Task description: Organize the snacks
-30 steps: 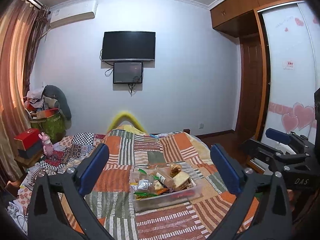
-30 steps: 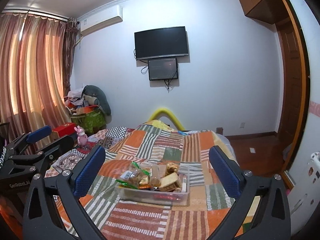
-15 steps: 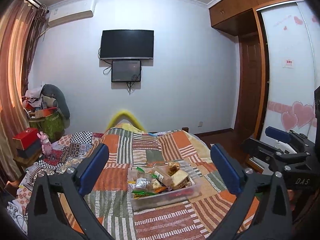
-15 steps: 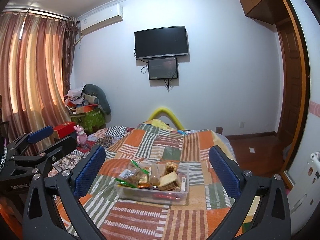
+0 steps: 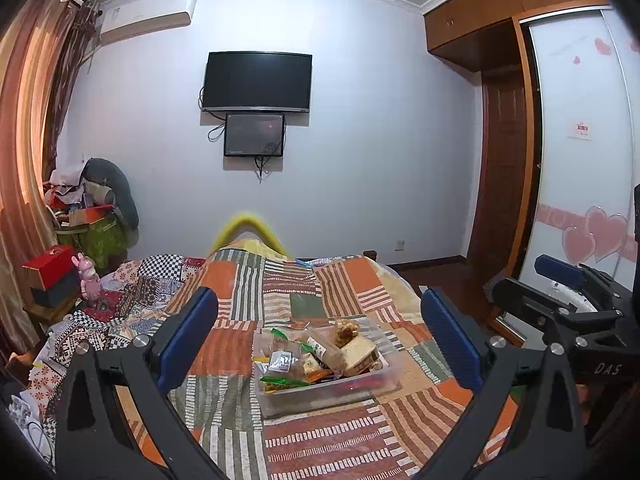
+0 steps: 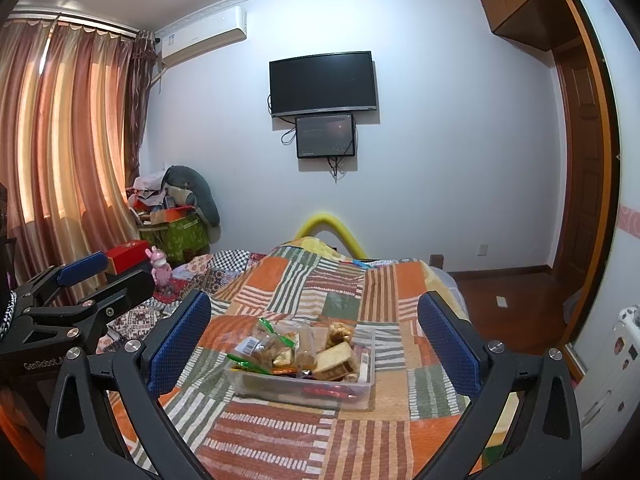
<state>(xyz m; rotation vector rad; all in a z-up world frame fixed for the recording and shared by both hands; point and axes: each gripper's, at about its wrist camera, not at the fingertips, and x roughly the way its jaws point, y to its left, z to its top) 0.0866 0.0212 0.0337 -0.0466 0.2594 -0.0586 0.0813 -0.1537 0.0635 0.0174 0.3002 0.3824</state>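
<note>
Since a second ago almost nothing has shifted: both my grippers hover over the bed as before, and in the left wrist view the snack bin has slid only slightly leftward and lower between the fingers. My left gripper [image 5: 320,344] is spread wide and holds nothing; my right gripper [image 6: 314,340] is likewise spread wide and empty. Each shows at the other's side, the right one [image 5: 568,312] at the left camera's right edge, the left one [image 6: 76,308] at the right camera's left edge. Ahead of both, on the patchwork bedspread [image 6: 280,432], sits the clear plastic bin [image 6: 304,386], heaped with snack packets [image 6: 276,346] and a wrapped slice of bread [image 6: 334,362], untouched. Farther off, a pink toy rabbit [image 6: 159,268] stands by a red box [image 6: 128,254]. On the far wall hangs a dark television [image 6: 323,82] above a smaller screen [image 6: 325,136].
</note>
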